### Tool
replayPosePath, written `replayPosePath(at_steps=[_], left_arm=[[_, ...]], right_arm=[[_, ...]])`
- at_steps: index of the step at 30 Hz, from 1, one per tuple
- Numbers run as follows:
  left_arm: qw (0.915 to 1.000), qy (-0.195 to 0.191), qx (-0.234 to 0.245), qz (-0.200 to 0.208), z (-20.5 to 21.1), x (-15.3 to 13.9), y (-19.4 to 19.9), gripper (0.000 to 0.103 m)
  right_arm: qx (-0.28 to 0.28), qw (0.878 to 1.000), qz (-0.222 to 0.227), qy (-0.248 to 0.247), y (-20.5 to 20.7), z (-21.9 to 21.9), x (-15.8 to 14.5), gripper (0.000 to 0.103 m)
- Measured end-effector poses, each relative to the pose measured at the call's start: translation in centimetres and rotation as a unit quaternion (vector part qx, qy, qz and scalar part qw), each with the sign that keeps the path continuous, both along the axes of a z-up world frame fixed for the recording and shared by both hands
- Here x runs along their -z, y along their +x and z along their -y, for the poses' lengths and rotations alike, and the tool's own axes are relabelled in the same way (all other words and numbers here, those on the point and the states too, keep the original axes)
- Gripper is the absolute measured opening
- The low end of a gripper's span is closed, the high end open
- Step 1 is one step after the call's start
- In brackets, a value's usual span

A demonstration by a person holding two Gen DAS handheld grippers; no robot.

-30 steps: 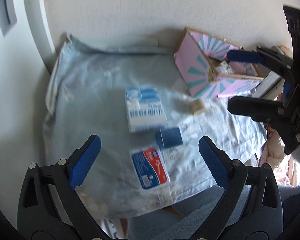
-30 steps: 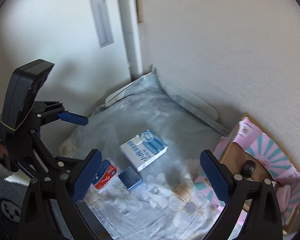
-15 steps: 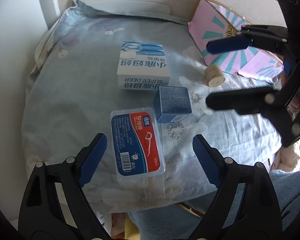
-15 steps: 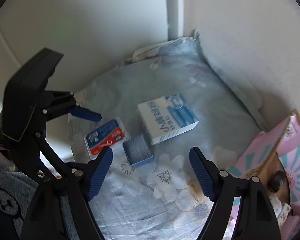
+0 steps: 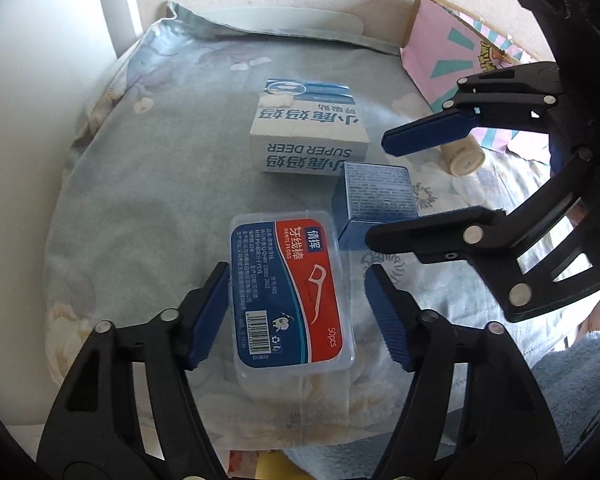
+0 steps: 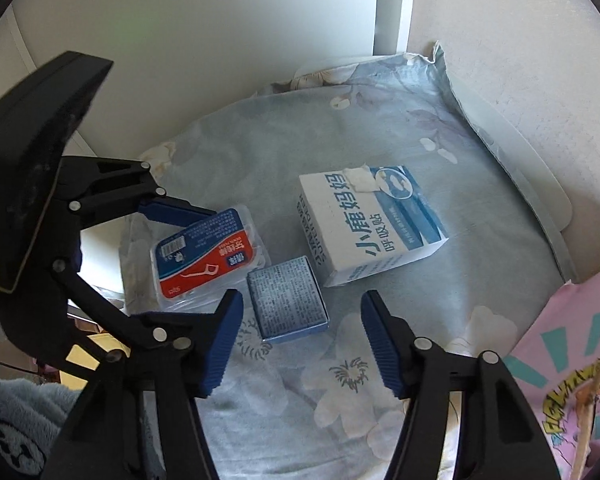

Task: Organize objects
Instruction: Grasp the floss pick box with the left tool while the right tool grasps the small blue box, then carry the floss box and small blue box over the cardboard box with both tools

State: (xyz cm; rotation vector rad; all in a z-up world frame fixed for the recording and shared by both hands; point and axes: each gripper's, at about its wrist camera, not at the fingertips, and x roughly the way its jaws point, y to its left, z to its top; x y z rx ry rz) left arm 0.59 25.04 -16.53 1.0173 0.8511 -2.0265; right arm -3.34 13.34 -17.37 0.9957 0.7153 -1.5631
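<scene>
Three boxes lie on a pale blue floral cloth (image 5: 148,184) spread over a low surface set into the corner of two walls. At the cloth's right edge stands a pink cardboard box (image 5: 432,60) with teal rays, open at the top. The white and blue carton (image 5: 308,136) lies flat near the middle of the cloth, well clear of its far edge. Just beside the carton's near corner, and perhaps touching it, sits the small dark blue box (image 5: 376,208), closer to the near edge. Touching that box on its left is the clear dental floss case (image 5: 290,292) with a red and blue label, lying flat by the near left corner of the cloth. A small cream cylinder (image 5: 462,158) lies on its side near the pink box.

The left gripper (image 5: 296,312) straddles the floss case; its jaws are closing, the left pad at the case's edge, the right pad apart from it. The right gripper (image 6: 300,340) reaches down over the small dark blue box; its jaws are closing, the box between the blue pads, which do not yet touch it.
</scene>
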Motion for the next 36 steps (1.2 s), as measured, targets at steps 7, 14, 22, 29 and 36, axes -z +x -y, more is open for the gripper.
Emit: replayPosePath(at_steps=[7,14,22,29,36], left_arm=[[0.9999,-0.007,-0.009,-0.003,0.3,0.1,0.1,0.057],[0.9998,-0.007,-0.015,-0.009,0.7,0.2,0.4,0.051],[0.9998,-0.005,-0.017,-0.012,0.8,0.3,0.3,0.051],[0.9996,-0.004,-0.018,-0.021,0.9,-0.5,0.4,0.051],[0.9989,-0.003,-0.025,-0.039,1.7,-3.2,1.4,0.051]], right_arm=[[-0.013,1.000,0.002,-0.002,-0.1,0.5,0.6,0.045],[-0.025,1.000,-0.002,-0.001,0.5,0.6,0.7,0.037],[-0.024,1.000,-0.001,-0.001,0.6,0.6,0.8,0.036],[-0.013,1.000,0.003,-0.006,0.4,0.4,-0.1,0.036],[0.007,1.000,0.000,-0.016,0.4,0.1,-2.6,0.036]])
